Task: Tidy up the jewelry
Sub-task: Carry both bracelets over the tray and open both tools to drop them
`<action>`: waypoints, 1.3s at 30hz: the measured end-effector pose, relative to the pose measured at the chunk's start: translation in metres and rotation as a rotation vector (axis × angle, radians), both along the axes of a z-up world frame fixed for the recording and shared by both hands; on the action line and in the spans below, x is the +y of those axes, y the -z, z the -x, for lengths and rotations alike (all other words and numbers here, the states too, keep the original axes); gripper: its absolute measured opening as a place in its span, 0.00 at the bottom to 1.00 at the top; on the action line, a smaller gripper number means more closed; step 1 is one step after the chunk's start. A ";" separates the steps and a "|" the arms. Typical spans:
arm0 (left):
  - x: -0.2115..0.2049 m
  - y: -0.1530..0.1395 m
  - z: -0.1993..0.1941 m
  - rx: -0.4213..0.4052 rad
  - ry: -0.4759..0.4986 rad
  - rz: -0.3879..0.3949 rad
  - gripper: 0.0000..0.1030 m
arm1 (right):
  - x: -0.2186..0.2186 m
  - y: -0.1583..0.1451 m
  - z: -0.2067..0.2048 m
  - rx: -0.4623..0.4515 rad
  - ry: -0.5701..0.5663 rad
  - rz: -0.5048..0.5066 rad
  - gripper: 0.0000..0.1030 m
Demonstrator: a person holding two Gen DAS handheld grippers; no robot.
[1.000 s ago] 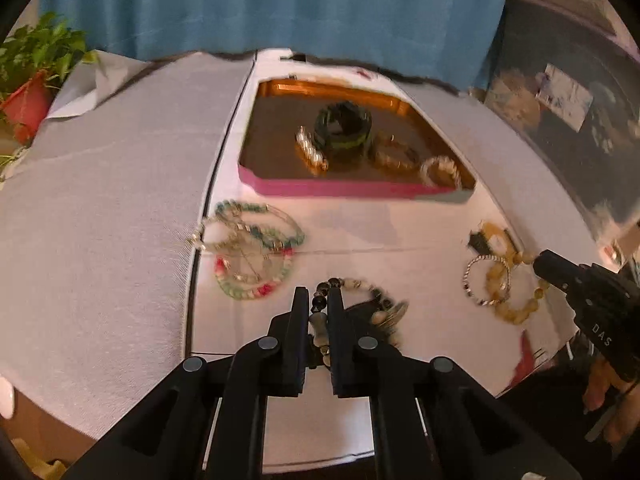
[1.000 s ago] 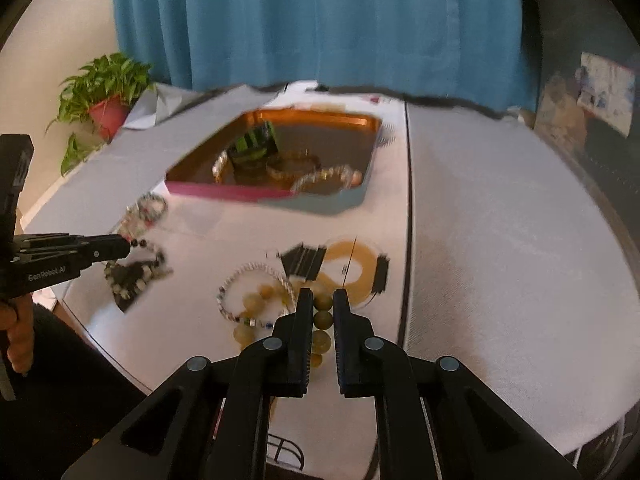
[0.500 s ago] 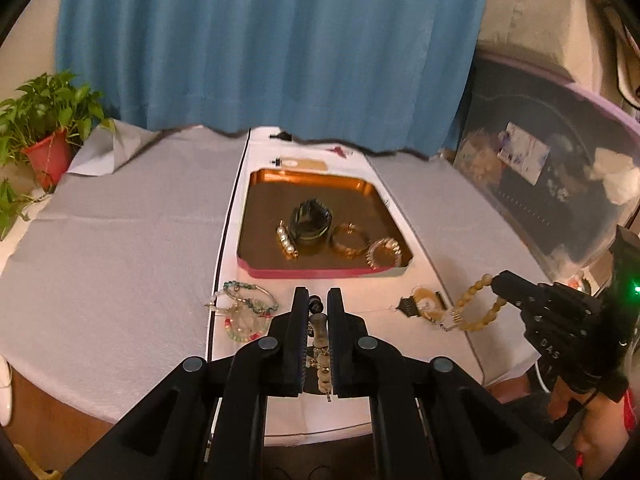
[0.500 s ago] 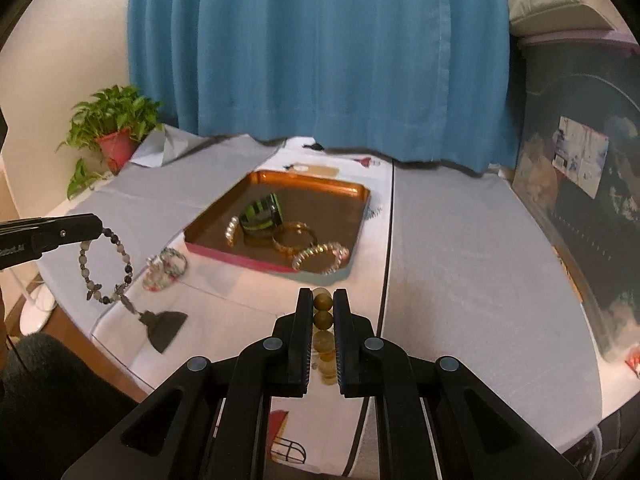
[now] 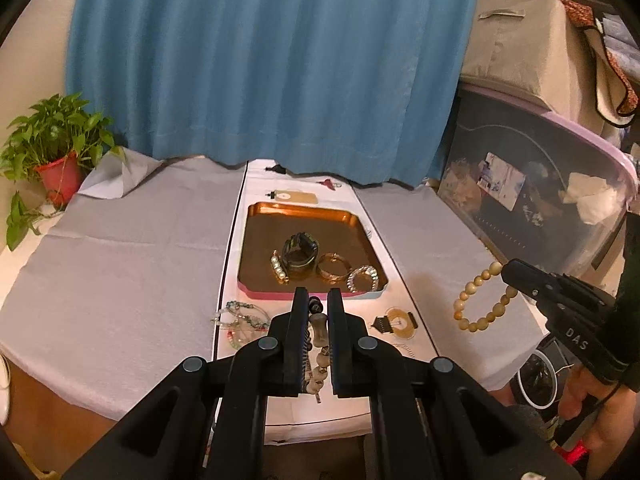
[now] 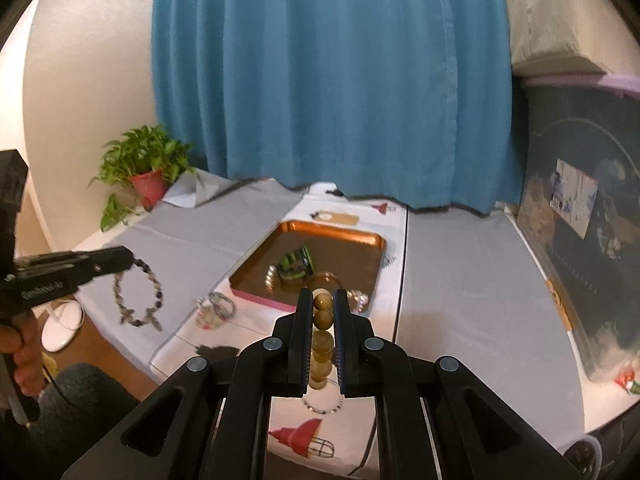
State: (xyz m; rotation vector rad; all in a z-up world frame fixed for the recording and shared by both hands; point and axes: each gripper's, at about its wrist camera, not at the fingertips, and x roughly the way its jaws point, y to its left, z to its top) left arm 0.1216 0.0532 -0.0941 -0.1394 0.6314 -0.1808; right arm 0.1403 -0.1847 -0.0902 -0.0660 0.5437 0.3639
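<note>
My left gripper (image 5: 318, 300) is shut on a dark and pale bead bracelet (image 5: 318, 330), held above the table's near edge; it hangs as a loop in the right wrist view (image 6: 138, 294). My right gripper (image 6: 323, 300) is shut on a yellow bead bracelet (image 6: 322, 332), which dangles in the air at the right in the left wrist view (image 5: 482, 300). The copper tray (image 5: 304, 212) holds a dark green cuff (image 5: 300, 250), a pearl strand, a gold bangle (image 5: 333, 268) and a sparkly bracelet (image 5: 363, 278). It also shows in the right wrist view (image 6: 340, 236).
Colourful bead bracelets (image 5: 240, 320) and an amber ring with dark tassels (image 5: 396, 320) lie on the white runner in front of the tray. A silver bead bracelet (image 6: 322, 406) lies near the front edge. A potted plant (image 5: 56, 160) stands far left, a dark storage box (image 5: 532, 204) right.
Both grippers have risen and pulled back from the table, each lifting its bracelet off the cloth. The table now looks smaller and farther away.
</note>
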 end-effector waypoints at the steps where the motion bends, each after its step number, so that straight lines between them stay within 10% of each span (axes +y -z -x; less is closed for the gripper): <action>1: -0.002 -0.005 0.002 -0.010 0.006 0.001 0.06 | 0.001 -0.005 0.003 -0.004 -0.005 -0.006 0.10; 16: -0.019 -0.071 0.033 -0.195 0.076 0.036 0.07 | 0.043 -0.059 0.047 -0.108 -0.073 -0.066 0.10; 39: -0.006 0.017 -0.085 -0.047 0.067 0.036 0.07 | 0.056 0.022 -0.068 0.033 -0.078 -0.082 0.10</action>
